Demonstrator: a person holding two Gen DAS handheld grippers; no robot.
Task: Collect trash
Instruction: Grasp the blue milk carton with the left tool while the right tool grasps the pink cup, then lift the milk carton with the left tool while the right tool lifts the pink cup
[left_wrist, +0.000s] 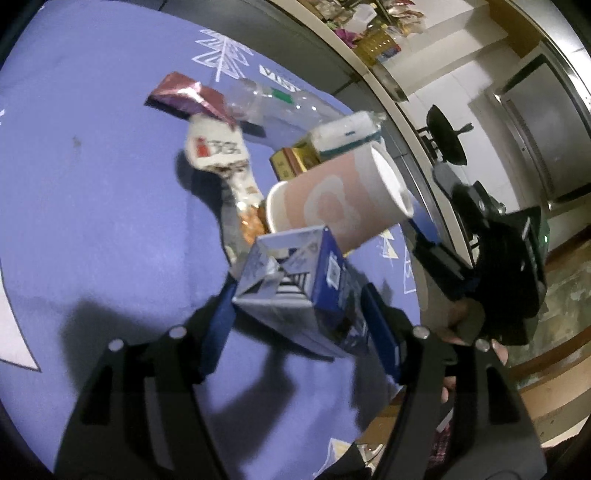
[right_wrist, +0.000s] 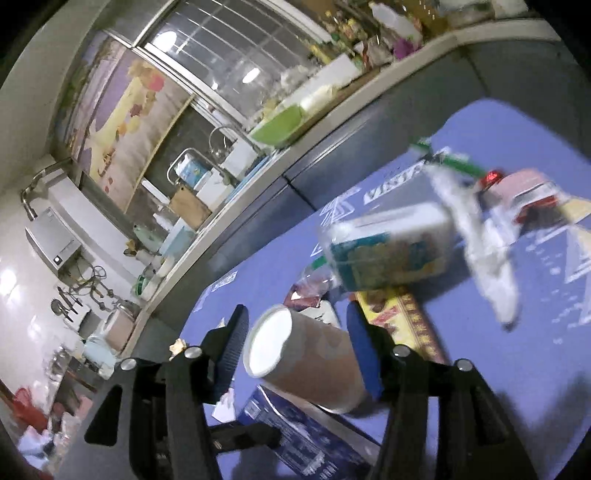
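My left gripper (left_wrist: 299, 314) jaws clamp the blue carton (left_wrist: 295, 291); my right gripper (right_wrist: 295, 350) jaws hold the pink paper cup (right_wrist: 306, 365) above it, gathering trash off the worktop (left_wrist: 92, 184).

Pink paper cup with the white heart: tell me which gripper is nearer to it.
Right. The right gripper has the pink paper cup between its fingers. The left gripper sits just beside and below it, with the blue and silver carton between its own fingers.
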